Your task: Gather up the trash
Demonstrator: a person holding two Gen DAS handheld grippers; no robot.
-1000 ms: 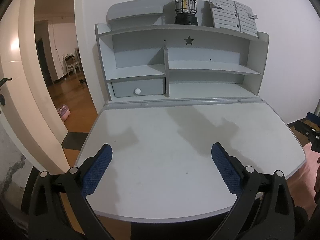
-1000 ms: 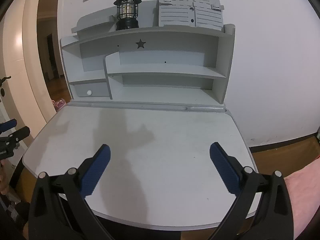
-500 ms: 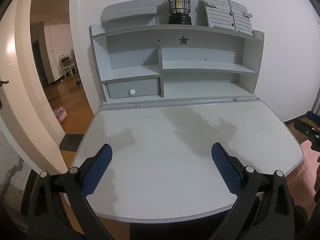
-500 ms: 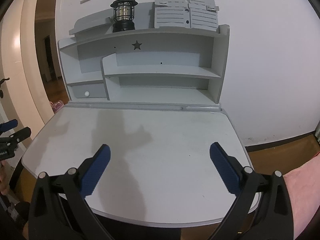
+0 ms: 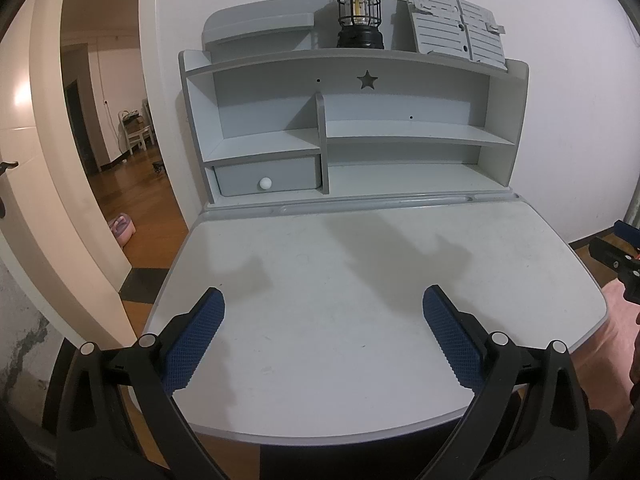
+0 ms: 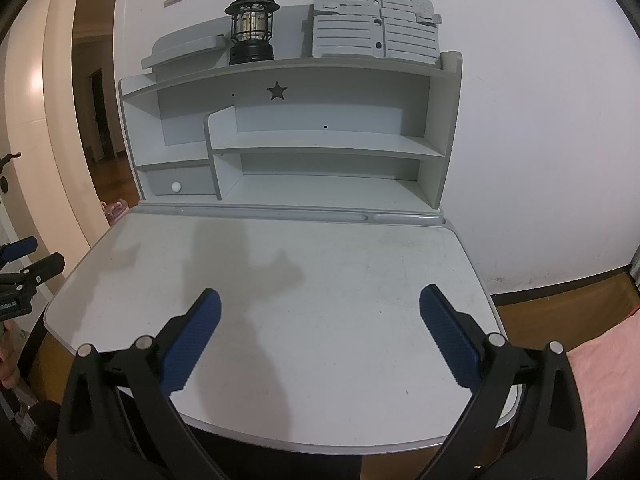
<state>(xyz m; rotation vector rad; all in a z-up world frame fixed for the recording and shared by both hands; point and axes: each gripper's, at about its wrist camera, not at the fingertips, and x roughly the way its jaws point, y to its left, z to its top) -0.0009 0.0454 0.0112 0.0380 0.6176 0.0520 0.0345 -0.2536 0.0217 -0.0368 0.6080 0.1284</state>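
Observation:
No trash shows in either view. My left gripper (image 5: pixel 322 300) hangs open above the near part of a white desk top (image 5: pixel 360 280), with nothing between its blue pads. My right gripper (image 6: pixel 320 300) is open too, over the same desk top (image 6: pixel 340 280), and holds nothing. The right gripper's tip (image 5: pixel 618 256) peeks in at the right edge of the left wrist view. At the left edge of the right wrist view I see the left gripper (image 6: pixel 24 272), held by a hand.
A grey hutch (image 5: pixel 352 128) with shelves and a small drawer (image 5: pixel 266 180) stands at the desk's back. On top sit a black lantern (image 5: pixel 358 16) and a grey slatted stand (image 5: pixel 456 24). A doorway (image 5: pixel 108 140) opens at left onto wooden floor.
Both views have shifted slightly: the hutch sits a little further left in each frame than a second ago. Both grippers stay open and empty.

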